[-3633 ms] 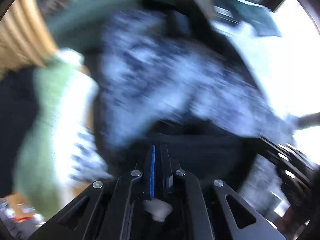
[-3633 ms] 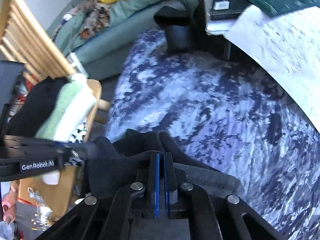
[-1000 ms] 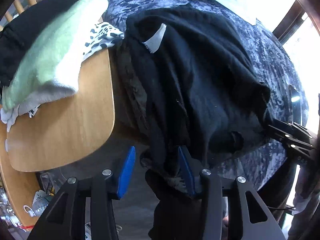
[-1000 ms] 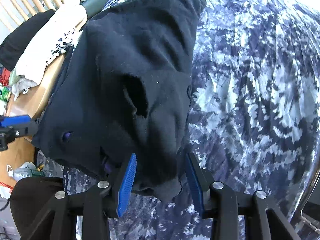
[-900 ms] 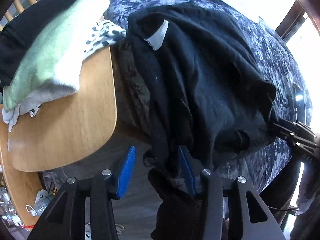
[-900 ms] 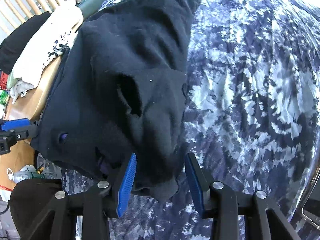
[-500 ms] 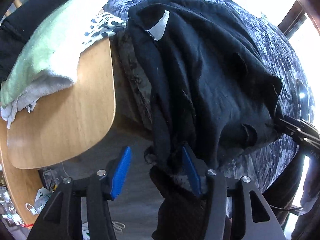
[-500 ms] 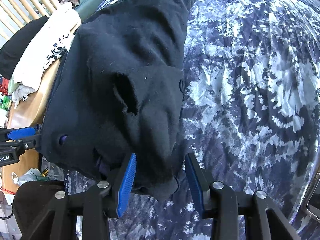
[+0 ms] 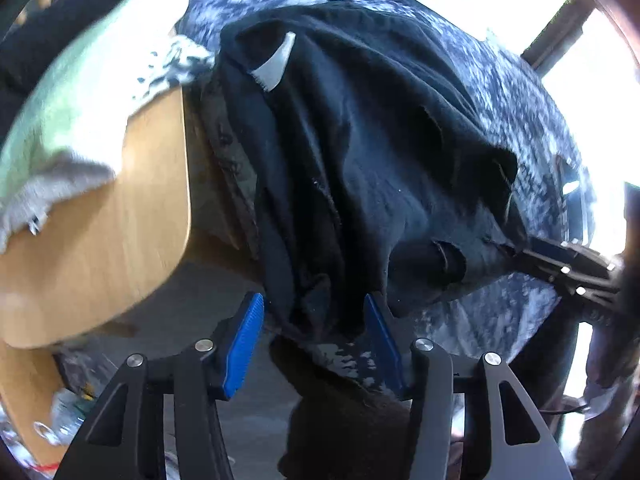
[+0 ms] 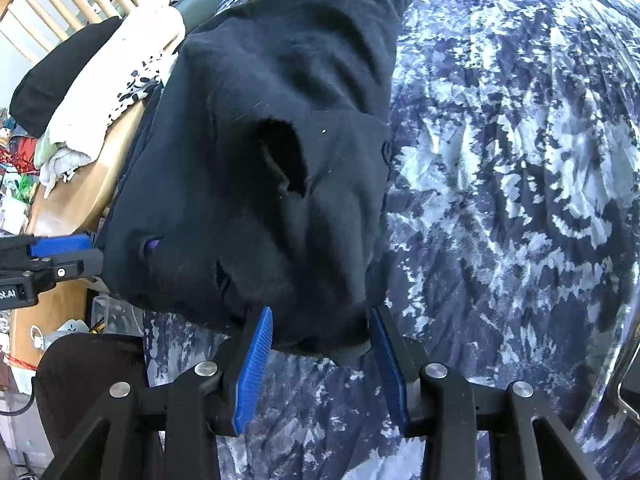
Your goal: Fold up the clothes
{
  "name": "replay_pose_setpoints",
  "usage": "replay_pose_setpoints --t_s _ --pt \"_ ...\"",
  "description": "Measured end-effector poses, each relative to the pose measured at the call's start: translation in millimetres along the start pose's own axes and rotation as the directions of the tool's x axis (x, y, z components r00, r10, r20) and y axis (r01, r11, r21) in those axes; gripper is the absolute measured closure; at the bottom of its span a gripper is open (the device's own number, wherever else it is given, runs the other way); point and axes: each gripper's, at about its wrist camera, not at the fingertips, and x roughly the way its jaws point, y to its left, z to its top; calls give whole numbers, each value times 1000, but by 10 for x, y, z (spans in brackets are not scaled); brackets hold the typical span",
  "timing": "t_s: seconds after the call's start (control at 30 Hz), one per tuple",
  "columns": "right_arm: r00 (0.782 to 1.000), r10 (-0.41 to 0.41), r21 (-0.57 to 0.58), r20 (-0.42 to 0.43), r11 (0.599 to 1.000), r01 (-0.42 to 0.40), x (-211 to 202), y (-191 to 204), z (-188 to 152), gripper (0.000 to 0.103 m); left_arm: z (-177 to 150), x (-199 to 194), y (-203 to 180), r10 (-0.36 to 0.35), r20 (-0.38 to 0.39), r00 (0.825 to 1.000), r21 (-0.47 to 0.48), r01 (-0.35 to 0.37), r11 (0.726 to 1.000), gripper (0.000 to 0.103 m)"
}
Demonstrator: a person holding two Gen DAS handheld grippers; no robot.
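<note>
A black garment (image 10: pixel 280 160), maybe a sweatshirt, lies spread in a bumpy heap on a bench with a blue and white blotchy cloth (image 10: pixel 520 160) over it. Its left side hangs over the bench edge, next to a wooden chair (image 9: pixel 132 220) that holds a stack of folded clothes (image 9: pixel 80 100). A white label (image 9: pixel 274 64) shows at the far end, so the neck may be there. The left tool (image 9: pixel 312 332) is open wide, with the hanging near edge of the garment between its blue pads but not squeezed. The right tool (image 10: pixel 320 344) is open wide too, with the near corner of the garment lying loose between its pads. The garment looks soft, thick and floppy, not heavy and not easy to break. It will sag and bunch up when lifted, and it has a few holes that a finger could catch in. It looks best to take hold of it at the near edge, one tool at each corner, pinching both layers well so it does not slip out. It is still lumpy, not a neat flat fold.
</note>
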Motion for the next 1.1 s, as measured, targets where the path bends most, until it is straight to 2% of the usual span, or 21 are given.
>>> replay_pose_setpoints --t_s 0.13,0.2,0.23,0.33,0.4,0.47,0.53,0.63,0.7,0.8,0.87,0.97,1.03,1.1 --pt "1000 -16 -13 -9 1000 16 71 34 6 61 -9 45 -128 28 -3 1000 55 -28 998 62" --pt "1000 -13 -8 -12 1000 13 96 39 15 60 2 123 -117 58 -29 998 50 -56 997 76" --pt "1000 -12 -7 -12 1000 12 108 39 17 60 7 163 -112 73 -42 996 48 -71 996 79" --pt "1000 -20 -10 -17 1000 20 158 66 38 60 -4 175 -87 62 -38 997 41 -60 997 84" --pt "1000 -26 -15 -16 1000 25 173 77 31 62 -9 158 -54 55 -30 998 27 -54 998 93" --pt "999 -36 -22 -16 999 35 182 88 27 68 -11 128 20 50 -24 998 7 -50 999 95" --pt "999 -36 -22 -16 999 36 182 85 24 82 -22 77 153 31 -10 999 -26 -31 999 96" --pt "1000 1 -12 -13 1000 -2 157 46 29 86 -51 29 322 7 3 1000 -80 -7 997 97" --pt "1000 27 11 -13 1000 -27 132 2 30 87 -92 13 388 31 3 1000 -89 -30 996 100" --pt "998 56 38 -13 998 -56 122 -48 30 88 -151 13 386 46 13 999 -73 -45 996 100" --pt "998 58 42 -19 998 -57 160 -51 29 88 -169 52 294 100 15 995 -34 -99 995 100" --pt "1000 8 -3 -15 1000 -8 193 47 8 83 -185 51 146 168 40 985 11 -169 986 100" --pt "1000 -29 -39 -10 999 29 182 122 -19 72 -202 14 83 187 57 981 30 -189 982 100" --pt "998 -63 -74 -3 995 63 172 191 -45 70 -207 -15 75 190 64 980 29 -193 981 100"
